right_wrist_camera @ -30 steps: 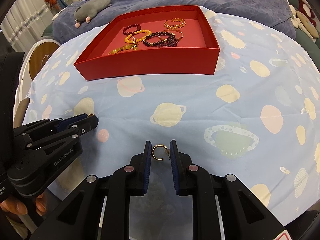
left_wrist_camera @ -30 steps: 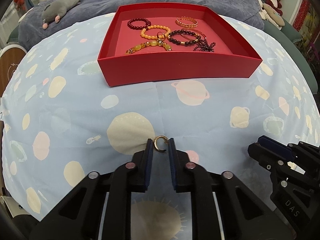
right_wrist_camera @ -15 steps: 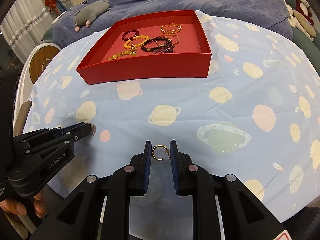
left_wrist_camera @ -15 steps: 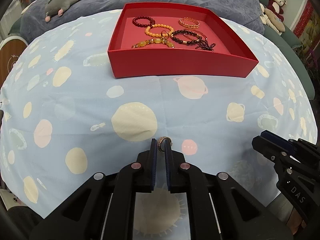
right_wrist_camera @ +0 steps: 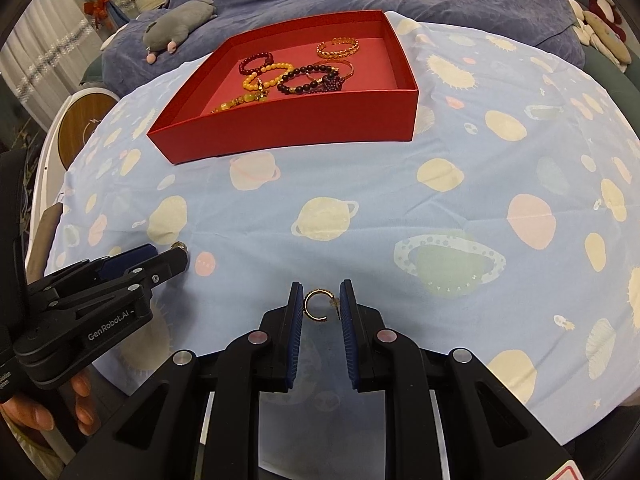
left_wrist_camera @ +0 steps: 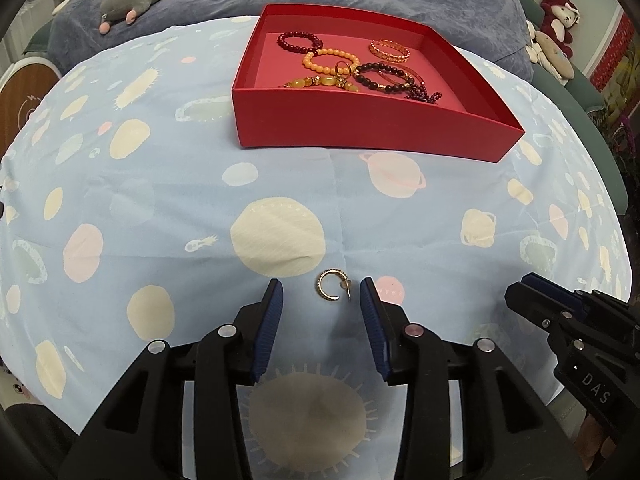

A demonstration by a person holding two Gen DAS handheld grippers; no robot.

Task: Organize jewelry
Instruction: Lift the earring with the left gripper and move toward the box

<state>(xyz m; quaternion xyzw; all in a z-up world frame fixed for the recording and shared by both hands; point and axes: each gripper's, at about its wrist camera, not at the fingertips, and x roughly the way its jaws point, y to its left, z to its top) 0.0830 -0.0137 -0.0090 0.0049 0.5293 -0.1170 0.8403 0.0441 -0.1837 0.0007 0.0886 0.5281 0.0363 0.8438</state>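
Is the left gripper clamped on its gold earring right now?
No. The left gripper is wide open, and the gold earring lies loose on the cloth between its fingers.

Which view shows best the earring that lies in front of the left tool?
The left wrist view: the earring lies whole on the cloth between the open left tool. The right wrist view shows only a glint beside that tool's tip.

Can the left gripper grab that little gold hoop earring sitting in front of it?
Probably yes. The left gripper is open, the gold hoop earring lies on the cloth between its fingers, and nothing blocks it.
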